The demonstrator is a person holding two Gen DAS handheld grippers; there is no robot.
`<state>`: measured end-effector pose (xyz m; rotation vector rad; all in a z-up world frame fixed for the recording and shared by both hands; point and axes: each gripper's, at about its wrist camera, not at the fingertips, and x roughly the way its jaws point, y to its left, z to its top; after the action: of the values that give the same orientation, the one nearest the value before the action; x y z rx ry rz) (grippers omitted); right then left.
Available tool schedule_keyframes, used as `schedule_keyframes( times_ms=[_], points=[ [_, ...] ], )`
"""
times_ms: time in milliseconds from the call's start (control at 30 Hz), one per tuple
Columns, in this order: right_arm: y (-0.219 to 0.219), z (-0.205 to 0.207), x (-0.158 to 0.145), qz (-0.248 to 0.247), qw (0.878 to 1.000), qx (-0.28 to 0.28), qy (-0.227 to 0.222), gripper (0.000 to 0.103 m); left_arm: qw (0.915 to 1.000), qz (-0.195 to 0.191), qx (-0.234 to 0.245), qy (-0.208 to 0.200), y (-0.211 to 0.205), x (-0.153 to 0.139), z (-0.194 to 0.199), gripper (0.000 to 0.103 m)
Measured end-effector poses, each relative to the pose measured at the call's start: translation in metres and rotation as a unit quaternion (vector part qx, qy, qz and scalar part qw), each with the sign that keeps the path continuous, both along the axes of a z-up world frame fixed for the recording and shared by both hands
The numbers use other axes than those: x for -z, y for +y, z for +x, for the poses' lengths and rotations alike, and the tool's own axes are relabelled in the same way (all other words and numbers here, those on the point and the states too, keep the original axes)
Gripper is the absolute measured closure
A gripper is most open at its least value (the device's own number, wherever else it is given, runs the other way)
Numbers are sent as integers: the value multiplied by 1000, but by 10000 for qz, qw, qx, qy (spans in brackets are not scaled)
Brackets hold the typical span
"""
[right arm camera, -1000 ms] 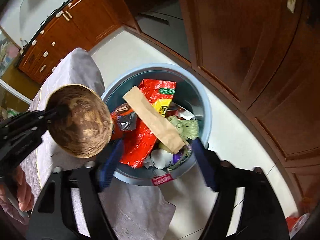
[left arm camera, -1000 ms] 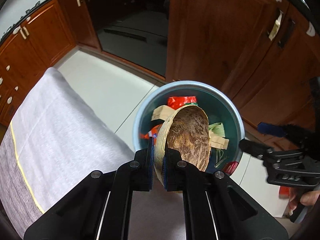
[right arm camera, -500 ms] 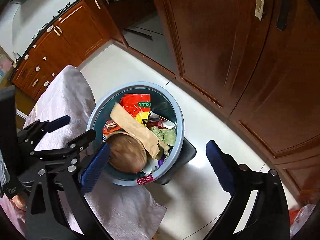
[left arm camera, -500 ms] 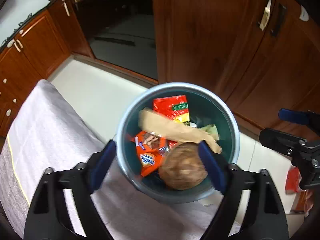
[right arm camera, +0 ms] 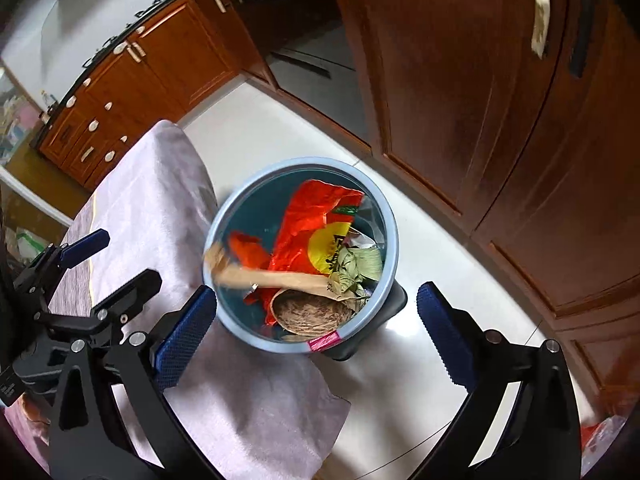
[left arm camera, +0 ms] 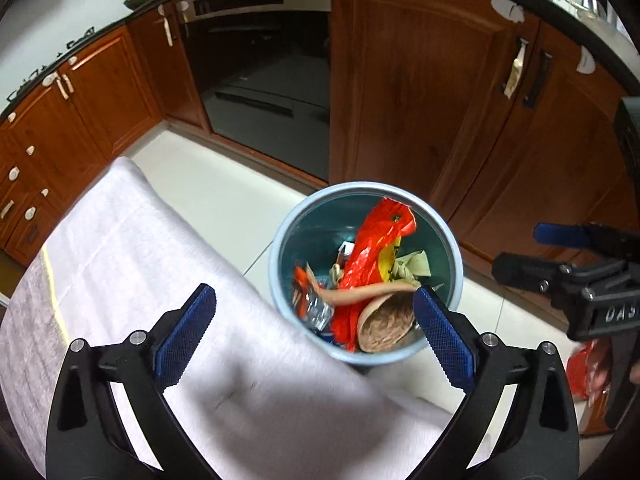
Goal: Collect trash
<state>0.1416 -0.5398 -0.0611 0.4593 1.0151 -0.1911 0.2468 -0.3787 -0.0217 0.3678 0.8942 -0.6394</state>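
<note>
Coconut shell (left arm camera: 386, 326) lies in blue trash bin (left arm camera: 454, 248); left gripper (left arm camera: 314, 334) jaws just opened wide, empty; right gripper (right arm camera: 316, 330) likewise

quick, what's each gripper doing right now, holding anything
left gripper: open, empty, jaws just opened.
right gripper: open, empty, jaws just opened wider.

Round light-blue trash bin (left arm camera: 280, 276) stands upright on the white floor, touching the cloth-covered edge, roughly half full. Brown coconut shell half (left arm camera: 386, 326) lies tilted against the near wall, under a tan paper strip (left arm camera: 360, 294). Crumpled red wrapper (left arm camera: 372, 248) leans up the middle; pale dried leaves (right arm camera: 354, 266) lie beside it.
</note>
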Motion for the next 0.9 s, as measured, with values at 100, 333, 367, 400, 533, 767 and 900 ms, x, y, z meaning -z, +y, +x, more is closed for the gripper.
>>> schedule_keyframes(
  times_ms=[100,333,367,400,533,767,900],
  points=[
    [15,-5,-12,-206,9997,-144,-16,7,9998,-55,-118,-158,19,-10,-18,4],
    [56,-24,-29,-684,9969,-390,93,7,9990,-222,-399,-26,63,-24,-41,4],
    [60,-26,-30,-712,9966,-397,102,7,9987,-239,-440,-3,68,-25,-45,4],
    [65,-30,-31,-758,9963,-394,129,7,9985,-259,-475,9,74,-26,-48,4],
    [83,-46,-32,-947,9946,-386,200,7,9980,-310,-548,84,94,-31,-63,4],
    [113,-70,-29,-1053,9932,-377,336,7,9970,-437,-631,76,123,-40,-87,4],
    [126,-80,-26,-1072,9928,-396,370,7,9964,-439,-723,97,134,-40,-93,4]
  ],
)
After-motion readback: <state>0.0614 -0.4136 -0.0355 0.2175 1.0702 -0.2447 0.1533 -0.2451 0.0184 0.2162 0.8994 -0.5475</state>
